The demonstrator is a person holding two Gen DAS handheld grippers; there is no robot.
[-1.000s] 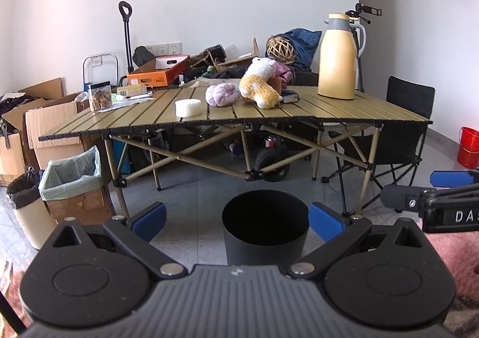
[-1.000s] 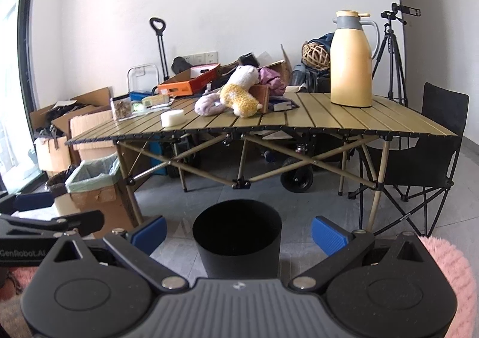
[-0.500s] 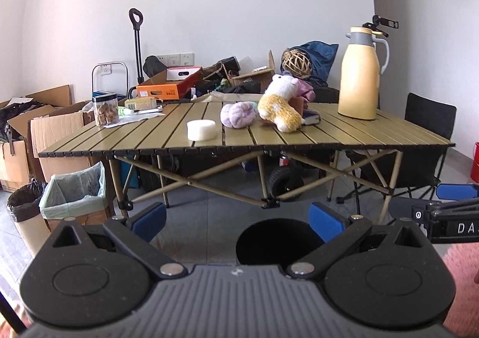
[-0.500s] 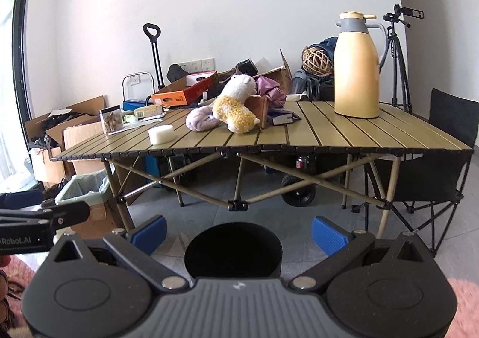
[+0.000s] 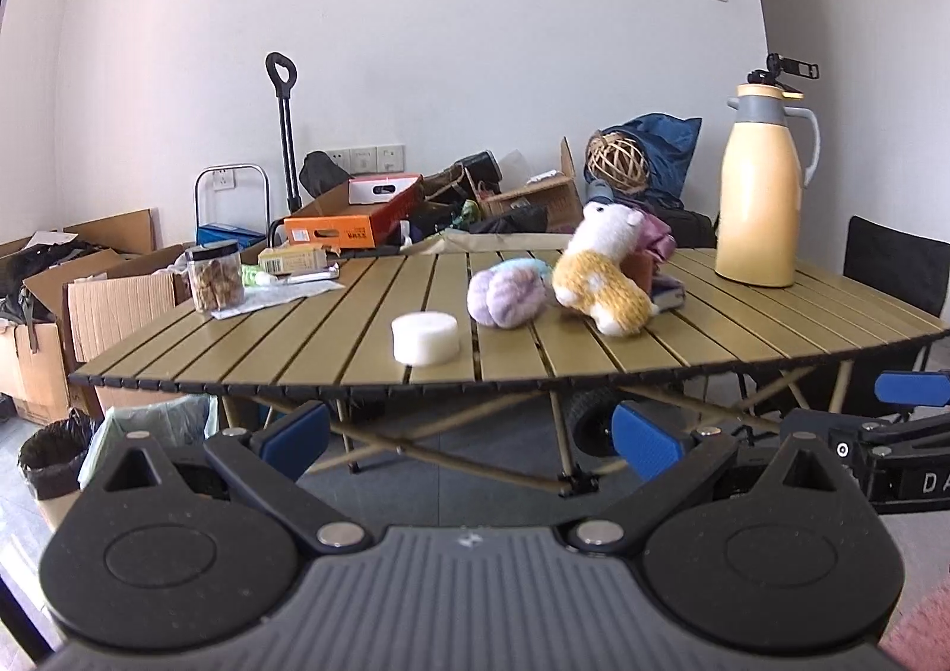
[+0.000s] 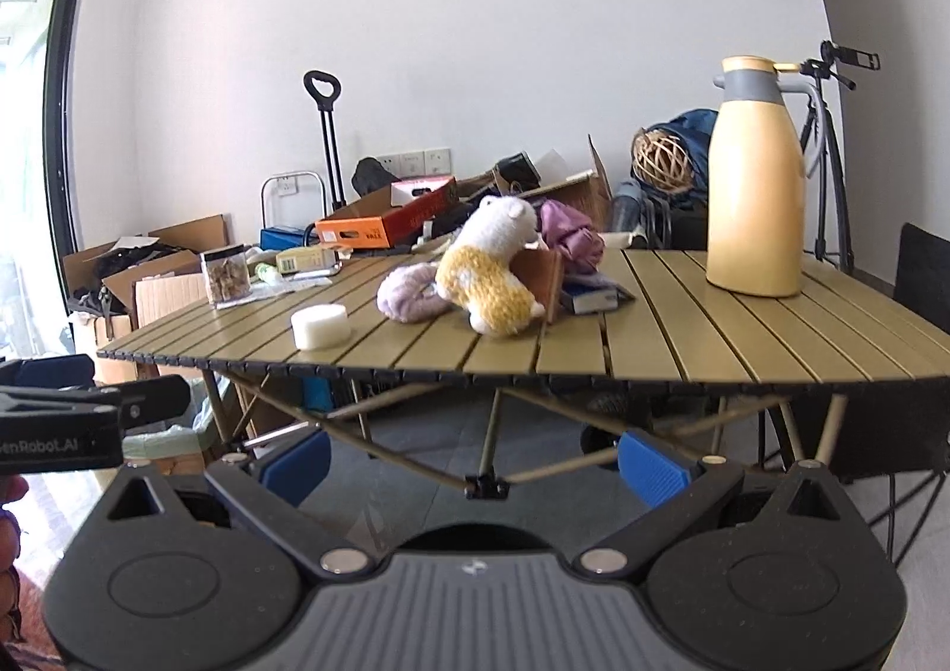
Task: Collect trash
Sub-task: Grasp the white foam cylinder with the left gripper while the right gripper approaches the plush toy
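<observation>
My left gripper (image 5: 469, 436) and right gripper (image 6: 475, 463) both sit low in front of the table (image 5: 742, 338), below its near edge; only the floor and the table's crossed legs show between each pair of blue pads. Both stand spread wide and hold nothing.

Around the white puck (image 5: 425, 337), taken as landmark:
- The puck lies near the table's front edge, alone on the slats. It is above and just left of centre between my left pads (image 5: 297, 436). In the right view the puck (image 6: 320, 326) is up and well to the left.
- Right of it, close by: a purple plush (image 5: 506, 298), then a white-and-yellow plush (image 5: 602, 279) leaning over a book (image 6: 588, 298).
- Far right of it: a tall yellow jug (image 5: 757, 196), upright, well apart from the plush pile.
- Left and behind it: a clear jar (image 5: 215, 276) with brown contents, standing on paper (image 5: 279, 296); a small carton (image 5: 294, 259) just behind.
- Nothing stands between the puck and either gripper except the table edge.

Containers:
- Below and left of the puck, on the floor: a box lined with a pale bag (image 5: 154, 427); contents not visible. Beside it, a small bin with a black bag (image 5: 50, 454); contents not visible.
- In the right view, a black round rim (image 6: 475, 537) shows just over the gripper body; I cannot tell what is inside.
- Open cardboard boxes (image 5: 113, 279) stand behind the table's left end.

The right gripper's finger (image 5: 908, 389) shows at the left view's right edge.
</observation>
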